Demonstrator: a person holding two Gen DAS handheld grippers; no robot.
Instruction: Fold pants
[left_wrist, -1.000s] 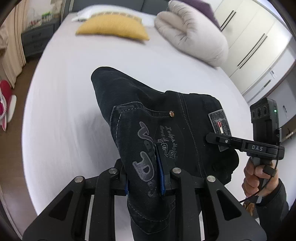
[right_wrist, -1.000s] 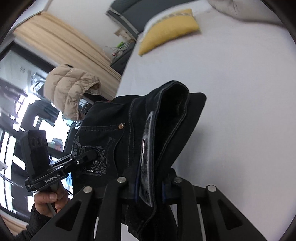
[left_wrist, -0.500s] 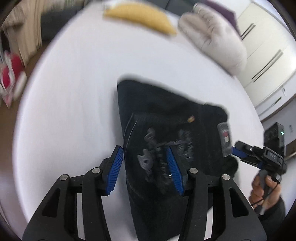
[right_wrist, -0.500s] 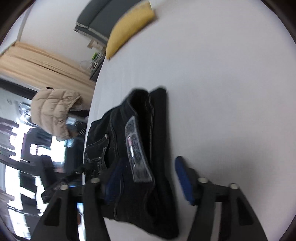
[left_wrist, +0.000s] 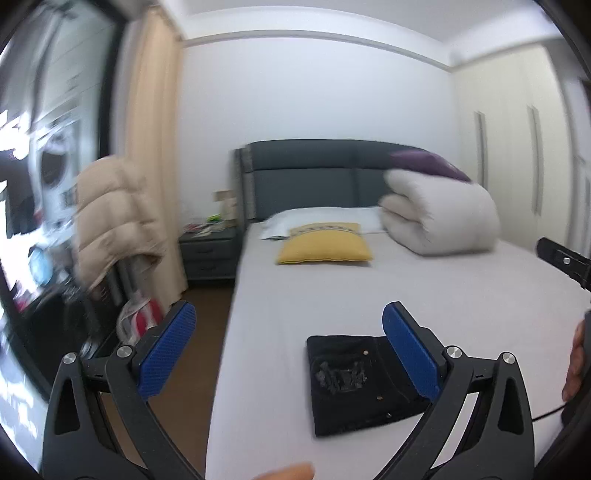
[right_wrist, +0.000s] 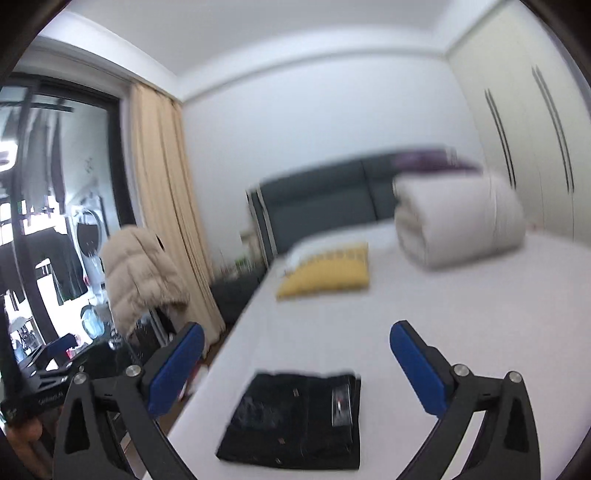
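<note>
Both grippers have just let go and drawn back: the left gripper (left_wrist: 288, 354) and right gripper (right_wrist: 295, 369) gape wide, empty. Black denim pants (left_wrist: 365, 384) lie folded near the white bed's (left_wrist: 424, 291) corner; thick, limp cloth, best pinched at the folded edge.

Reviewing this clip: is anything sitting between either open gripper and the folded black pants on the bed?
Nothing visible does. The folded pants lie alone on the white bed, below and ahead of both grippers. The left gripper and right gripper stand open and empty, jaws just opened. The yellow pillow and rolled duvet lie far beyond.
</note>
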